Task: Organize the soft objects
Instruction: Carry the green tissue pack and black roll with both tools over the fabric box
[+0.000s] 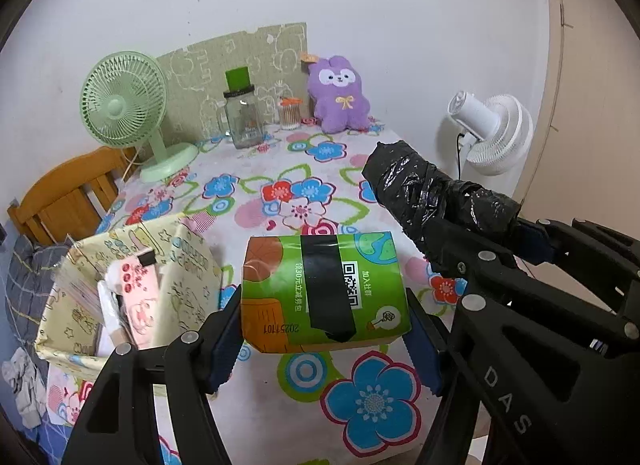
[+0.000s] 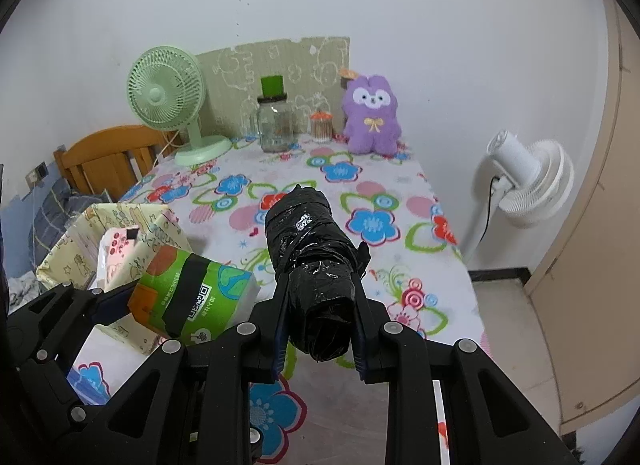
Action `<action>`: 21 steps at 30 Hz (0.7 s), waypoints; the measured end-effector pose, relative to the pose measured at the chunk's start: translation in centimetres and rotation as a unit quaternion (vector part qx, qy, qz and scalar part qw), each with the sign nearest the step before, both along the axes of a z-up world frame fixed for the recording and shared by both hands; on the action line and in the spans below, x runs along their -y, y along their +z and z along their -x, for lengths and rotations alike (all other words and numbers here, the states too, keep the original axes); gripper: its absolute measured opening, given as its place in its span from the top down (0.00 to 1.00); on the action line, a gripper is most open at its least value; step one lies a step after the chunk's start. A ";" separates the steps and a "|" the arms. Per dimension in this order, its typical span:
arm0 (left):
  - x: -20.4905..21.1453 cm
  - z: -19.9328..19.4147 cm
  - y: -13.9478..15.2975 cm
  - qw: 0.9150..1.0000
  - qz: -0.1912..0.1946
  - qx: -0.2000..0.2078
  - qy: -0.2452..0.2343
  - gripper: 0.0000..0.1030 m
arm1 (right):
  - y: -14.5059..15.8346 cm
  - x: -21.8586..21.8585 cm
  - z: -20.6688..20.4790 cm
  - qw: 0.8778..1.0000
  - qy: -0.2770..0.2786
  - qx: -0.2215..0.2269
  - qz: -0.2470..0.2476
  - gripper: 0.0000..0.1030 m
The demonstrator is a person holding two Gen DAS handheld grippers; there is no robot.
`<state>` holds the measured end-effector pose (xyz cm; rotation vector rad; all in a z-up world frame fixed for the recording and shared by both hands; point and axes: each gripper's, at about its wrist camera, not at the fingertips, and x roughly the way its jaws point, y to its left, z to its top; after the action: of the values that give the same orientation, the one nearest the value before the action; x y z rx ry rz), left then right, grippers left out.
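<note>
My left gripper [image 1: 325,339] is shut on a green tissue pack [image 1: 324,291] with a black tape band, held above the flowered table [image 1: 280,185]; the pack also shows in the right wrist view [image 2: 192,297]. My right gripper [image 2: 320,325] is shut on a black plastic-wrapped roll [image 2: 312,261], held above the table; the roll also shows in the left wrist view [image 1: 432,193]. A yellow patterned storage box [image 1: 132,289] stands at the table's left edge, holding a pink pack [image 1: 138,297]. A purple plush bunny [image 1: 340,95] sits at the back against the wall.
A green desk fan [image 1: 124,109], a glass jar with green lid [image 1: 242,113] and a cotton-swab cup [image 1: 289,115] stand at the back. A white standing fan [image 1: 492,129] is right of the table. A wooden chair [image 1: 68,193] is at the left.
</note>
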<state>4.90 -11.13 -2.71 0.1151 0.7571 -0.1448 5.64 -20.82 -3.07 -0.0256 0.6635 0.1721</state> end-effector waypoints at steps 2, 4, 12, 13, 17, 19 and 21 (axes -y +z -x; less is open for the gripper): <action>-0.2 0.1 0.5 1.000 0.001 0.004 -0.001 0.29 | 0.7 -0.2 0.2 1.000 0.004 0.005 0.000 0.72; -0.4 0.2 1.0 1.000 0.002 0.008 0.000 0.29 | 1.3 -0.4 0.4 1.000 0.006 0.010 0.000 0.72; -1.4 0.7 2.8 1.000 0.002 0.021 0.001 0.29 | 3.5 -1.4 0.8 1.000 0.011 0.027 0.003 0.72; -1.6 0.7 3.0 1.000 0.002 0.023 0.001 0.29 | 3.7 -1.6 0.9 1.000 0.012 0.028 0.006 0.72; -2.6 0.6 3.5 1.000 0.006 0.026 0.001 0.29 | 4.3 -2.7 0.9 0.999 0.014 0.032 0.008 0.72; -3.2 0.5 3.6 1.000 0.009 0.028 0.002 0.29 | 4.6 -3.2 0.9 0.999 0.016 0.034 0.007 0.72; -3.8 0.4 3.8 1.000 0.009 0.029 0.002 0.29 | 4.8 -3.6 0.9 0.999 0.018 0.035 0.006 0.72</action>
<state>4.50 -7.33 1.05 0.1001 0.6971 -0.1435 4.73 -17.19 1.69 -0.0558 0.5945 0.2007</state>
